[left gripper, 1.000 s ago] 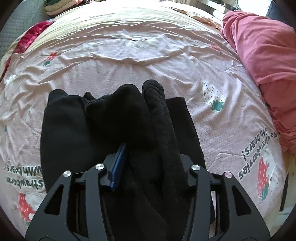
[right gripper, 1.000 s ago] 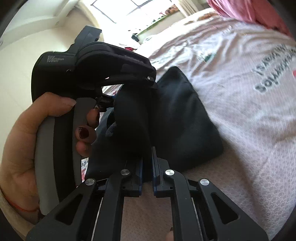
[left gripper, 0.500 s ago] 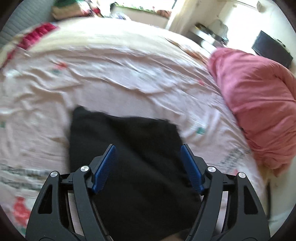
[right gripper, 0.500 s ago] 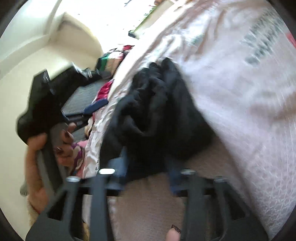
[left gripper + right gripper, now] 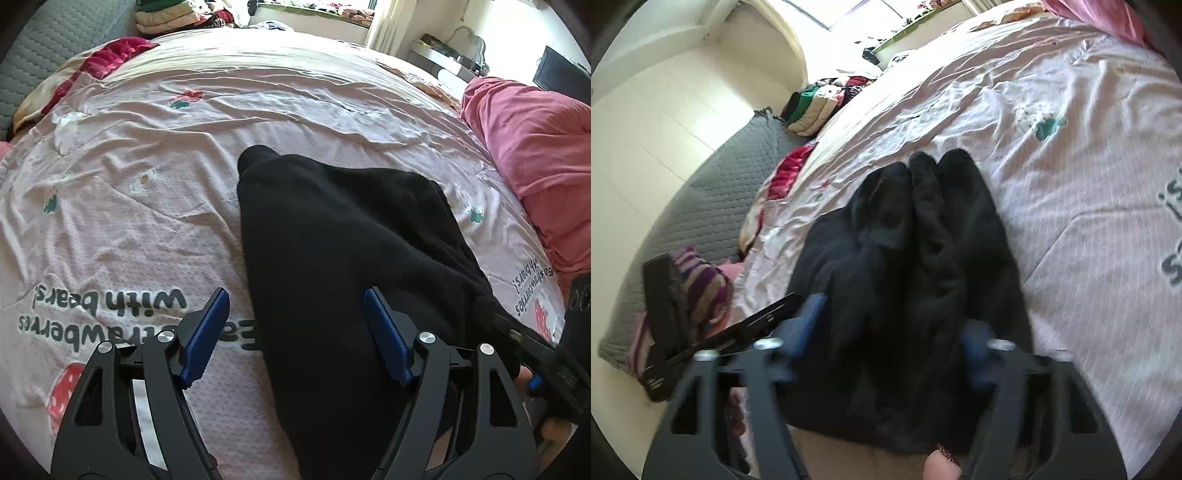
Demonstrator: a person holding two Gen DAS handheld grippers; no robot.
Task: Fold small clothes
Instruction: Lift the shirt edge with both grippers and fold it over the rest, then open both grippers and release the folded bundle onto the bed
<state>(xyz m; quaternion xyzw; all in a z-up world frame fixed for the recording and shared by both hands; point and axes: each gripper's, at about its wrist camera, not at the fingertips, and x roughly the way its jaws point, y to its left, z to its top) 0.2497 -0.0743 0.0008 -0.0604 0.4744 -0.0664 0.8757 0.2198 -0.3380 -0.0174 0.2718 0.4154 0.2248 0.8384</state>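
Now flattened from its bunched heap, black garment (image 5: 343,258); left gripper (image 5: 295,332) released, widening; right gripper (image 5: 890,332) closing around the cloth, grasp unclear. Risks dragging folds loose.

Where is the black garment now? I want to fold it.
The black garment lies on the strawberry-print bedsheet, centre-right in the left wrist view, left of the pink blanket.

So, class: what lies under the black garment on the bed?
The black garment rests on the pink strawberry-print bedsheet, hiding part of its printed lettering. Whether anything else lies beneath it cannot be seen.
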